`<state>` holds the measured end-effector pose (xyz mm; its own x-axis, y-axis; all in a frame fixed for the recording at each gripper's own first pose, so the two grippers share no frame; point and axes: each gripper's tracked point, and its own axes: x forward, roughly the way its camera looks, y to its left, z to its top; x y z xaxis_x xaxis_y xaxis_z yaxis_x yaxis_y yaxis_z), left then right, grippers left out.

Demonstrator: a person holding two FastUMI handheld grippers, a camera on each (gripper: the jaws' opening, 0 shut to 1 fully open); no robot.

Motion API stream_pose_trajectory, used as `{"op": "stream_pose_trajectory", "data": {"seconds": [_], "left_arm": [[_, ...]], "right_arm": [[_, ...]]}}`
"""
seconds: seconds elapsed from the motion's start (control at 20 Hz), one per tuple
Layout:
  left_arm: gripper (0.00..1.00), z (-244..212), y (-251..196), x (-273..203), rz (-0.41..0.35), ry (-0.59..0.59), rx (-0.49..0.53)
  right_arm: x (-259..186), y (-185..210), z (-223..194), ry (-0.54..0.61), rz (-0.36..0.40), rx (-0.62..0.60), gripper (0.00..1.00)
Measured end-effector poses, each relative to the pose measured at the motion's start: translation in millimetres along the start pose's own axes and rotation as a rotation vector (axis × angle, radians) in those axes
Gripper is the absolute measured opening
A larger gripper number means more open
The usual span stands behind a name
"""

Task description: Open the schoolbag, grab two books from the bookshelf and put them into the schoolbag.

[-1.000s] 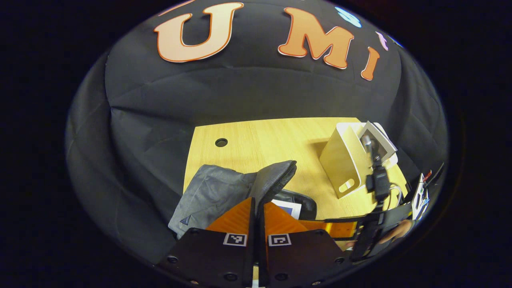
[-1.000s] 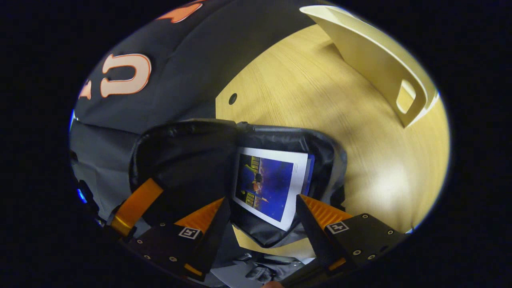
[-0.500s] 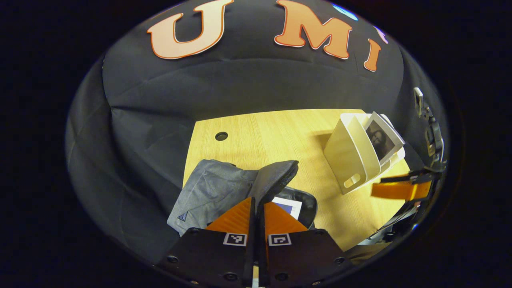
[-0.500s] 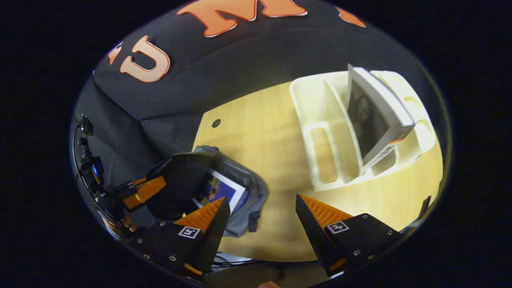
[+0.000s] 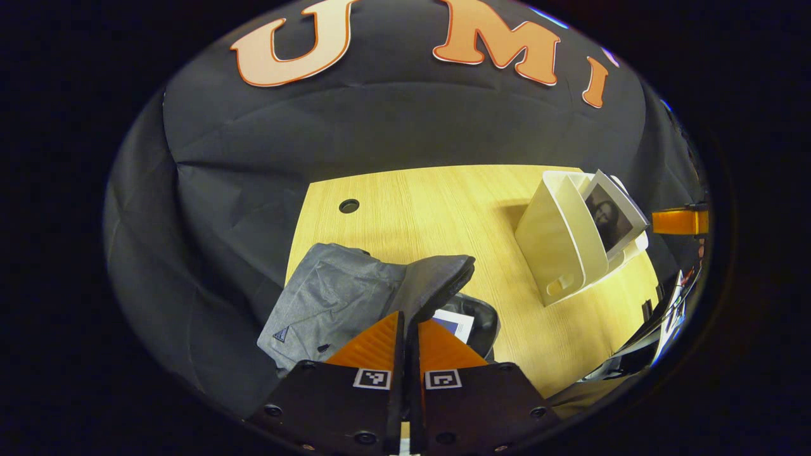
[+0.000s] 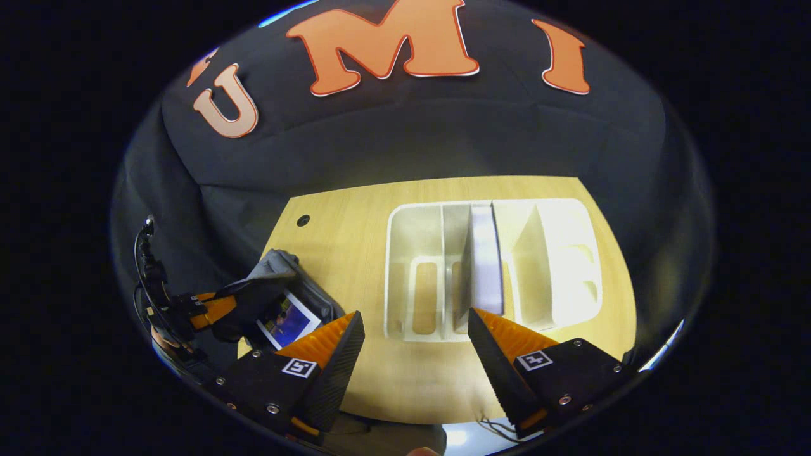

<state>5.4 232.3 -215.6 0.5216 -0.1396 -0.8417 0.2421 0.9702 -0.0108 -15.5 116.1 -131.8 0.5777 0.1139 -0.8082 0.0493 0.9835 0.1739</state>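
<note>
The grey schoolbag (image 5: 329, 297) lies open on the wooden table, and my left gripper (image 5: 408, 316) is shut on its raised flap (image 5: 443, 275). One blue-covered book (image 5: 453, 323) lies inside the bag. In the right gripper view, the bag (image 6: 279, 269), that book (image 6: 288, 320) and the left gripper (image 6: 206, 307) sit at the lower left. My right gripper (image 6: 412, 345) is open above the white bookshelf (image 6: 418, 234), just in front of the book (image 6: 486, 259) standing in a middle slot. The left gripper view shows the shelf (image 5: 554, 240) and its book (image 5: 611, 218) at the right.
The wooden table (image 6: 355, 234) has a round cable hole (image 6: 303, 220) near its far left corner. Black cloth walls close the booth behind and beside the table. Bare tabletop lies between bag and shelf (image 5: 469, 221).
My right gripper, still open, has swung away from over the bag and now faces down on the bookshelf. The left gripper keeps holding the flap up, barely moved.
</note>
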Motion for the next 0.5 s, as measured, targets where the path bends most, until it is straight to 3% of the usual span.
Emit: {"op": "stream_pose_trajectory", "data": {"seconds": [0.15, 0.5], "left_arm": [[0.06, -4, -3, 1, 0.005, 0.008, -0.021], [0.06, -8, -2, -2, 0.055, 0.012, -0.065]], "right_arm": [[2, -13, 9, 0.047, 0.02, -0.004, 0.99], [51, -62, 25, 0.134, -0.038, 0.0, 0.96]]}}
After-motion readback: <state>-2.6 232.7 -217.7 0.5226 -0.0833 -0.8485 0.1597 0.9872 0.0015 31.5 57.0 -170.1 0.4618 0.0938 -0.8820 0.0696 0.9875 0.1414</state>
